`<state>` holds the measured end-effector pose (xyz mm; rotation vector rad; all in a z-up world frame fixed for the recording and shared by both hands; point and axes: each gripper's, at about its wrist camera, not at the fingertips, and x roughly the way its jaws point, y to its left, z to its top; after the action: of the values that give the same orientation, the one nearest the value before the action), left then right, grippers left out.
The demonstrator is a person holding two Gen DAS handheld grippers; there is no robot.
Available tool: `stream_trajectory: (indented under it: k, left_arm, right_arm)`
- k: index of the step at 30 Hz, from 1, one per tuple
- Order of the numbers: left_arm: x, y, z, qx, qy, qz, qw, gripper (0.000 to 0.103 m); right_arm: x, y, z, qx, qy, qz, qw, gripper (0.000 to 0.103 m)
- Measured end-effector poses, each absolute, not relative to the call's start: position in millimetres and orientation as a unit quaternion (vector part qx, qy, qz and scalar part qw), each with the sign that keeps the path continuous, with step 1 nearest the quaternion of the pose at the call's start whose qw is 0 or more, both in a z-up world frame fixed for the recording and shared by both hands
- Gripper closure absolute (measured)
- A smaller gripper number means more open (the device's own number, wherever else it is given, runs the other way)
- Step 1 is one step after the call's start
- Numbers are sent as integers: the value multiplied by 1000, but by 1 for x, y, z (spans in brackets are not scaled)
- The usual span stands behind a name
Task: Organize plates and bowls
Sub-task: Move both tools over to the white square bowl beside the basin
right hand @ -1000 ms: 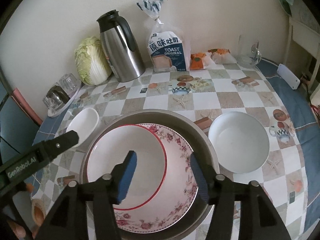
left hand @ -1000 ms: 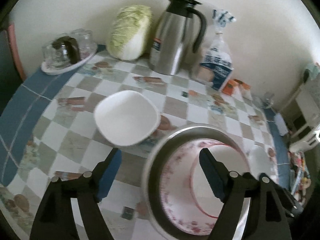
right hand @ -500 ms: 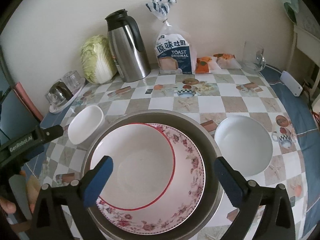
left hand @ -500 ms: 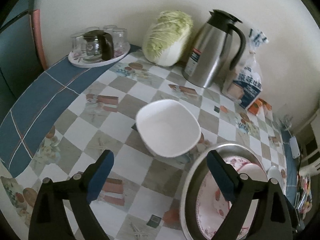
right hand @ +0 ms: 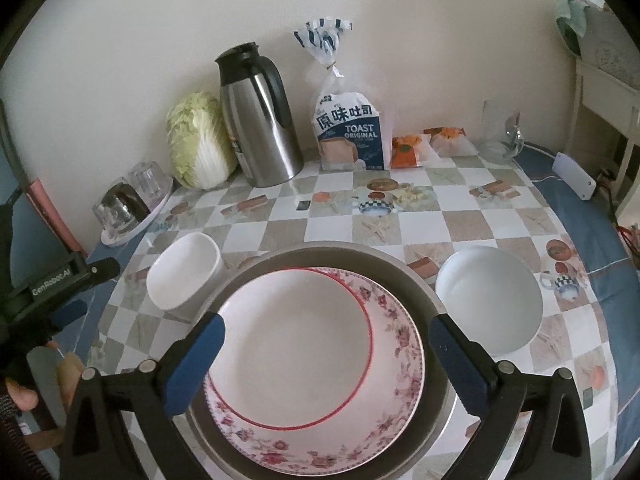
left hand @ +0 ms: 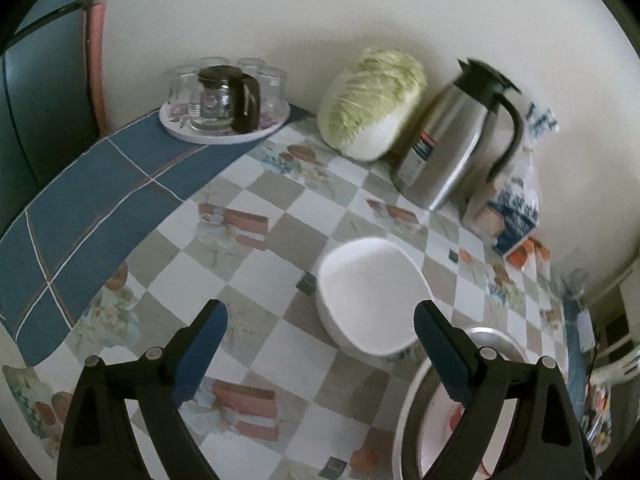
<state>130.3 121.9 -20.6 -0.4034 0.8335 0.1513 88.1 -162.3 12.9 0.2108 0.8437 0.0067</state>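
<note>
A round metal basin (right hand: 332, 250) sits on the checked tablecloth and holds a floral plate (right hand: 400, 364) with a red-rimmed white plate (right hand: 296, 348) lying on it. My right gripper (right hand: 326, 360) hovers open above these plates, touching nothing. A white square bowl (right hand: 184, 276) stands left of the basin and a white round bowl (right hand: 488, 304) to its right. My left gripper (left hand: 320, 348) is open over the cloth just short of the square bowl (left hand: 372, 296), with the basin's rim (left hand: 408, 392) under its right finger. Nothing sits between its pads.
Along the wall stand a cabbage (right hand: 200, 144), a steel thermos jug (right hand: 260, 120), a bag of toast (right hand: 348, 136), snack packets (right hand: 408, 152) and a glass jug (right hand: 500, 132). A tray of glasses (left hand: 224, 100) sits at the back left. A hand (right hand: 24, 396) shows at lower left.
Both grippers' jaws have opened wider. The left gripper has swung left, off the basin, so the square bowl now lies just ahead of it. The right gripper has hardly moved.
</note>
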Motion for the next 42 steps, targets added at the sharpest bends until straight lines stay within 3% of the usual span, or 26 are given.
stream_trajectory:
  k: [22,38,40,42]
  left_arm:
    - [136,194,-33,-251,377,116,884,8]
    - [176,187,-61,-264,421,69,865,8]
    - [182,186,-64,-263,428,64,862,8]
    - [186,184,-68,-262,435,61,859,8]
  right_arm:
    - [131,-67,87,88,430,55,897,0]
    - [210,-49,28,91,522,-5,848,0]
    - [215,-49,19,82,527,-20,845,4]
    - [220,-48,11,76,533,-20,842,14]
